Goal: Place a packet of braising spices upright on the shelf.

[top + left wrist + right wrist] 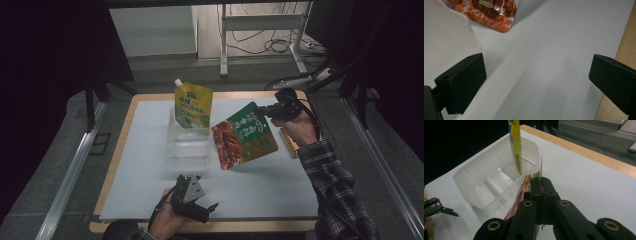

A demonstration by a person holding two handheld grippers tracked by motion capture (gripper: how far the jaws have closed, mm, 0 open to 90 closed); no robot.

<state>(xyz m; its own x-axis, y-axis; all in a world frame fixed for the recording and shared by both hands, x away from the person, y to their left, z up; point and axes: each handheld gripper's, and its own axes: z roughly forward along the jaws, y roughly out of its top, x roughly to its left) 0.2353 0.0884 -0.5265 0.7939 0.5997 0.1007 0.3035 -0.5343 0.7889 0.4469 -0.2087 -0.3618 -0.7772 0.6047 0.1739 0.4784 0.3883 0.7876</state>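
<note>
White sheet over a wooden tabletop [150,150], dark room behind. Clear plastic tub [189,145]: mid-table, holding a yellow spouted pouch [193,106] upright against its far wall. Green-and-red snack pouch [244,135]: lifted beside the tub, clamped by its top edge in the right tongs [266,111], hanging free for loading, seemingly. Left tongs [209,209]: apart, empty, resting near the front edge.

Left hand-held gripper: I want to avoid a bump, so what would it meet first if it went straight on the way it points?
Probably the white sheet itself: the left hand-held gripper points open-jawed down at bare sheet, with the clear tub just off to one side. Depth is unclear.
</note>
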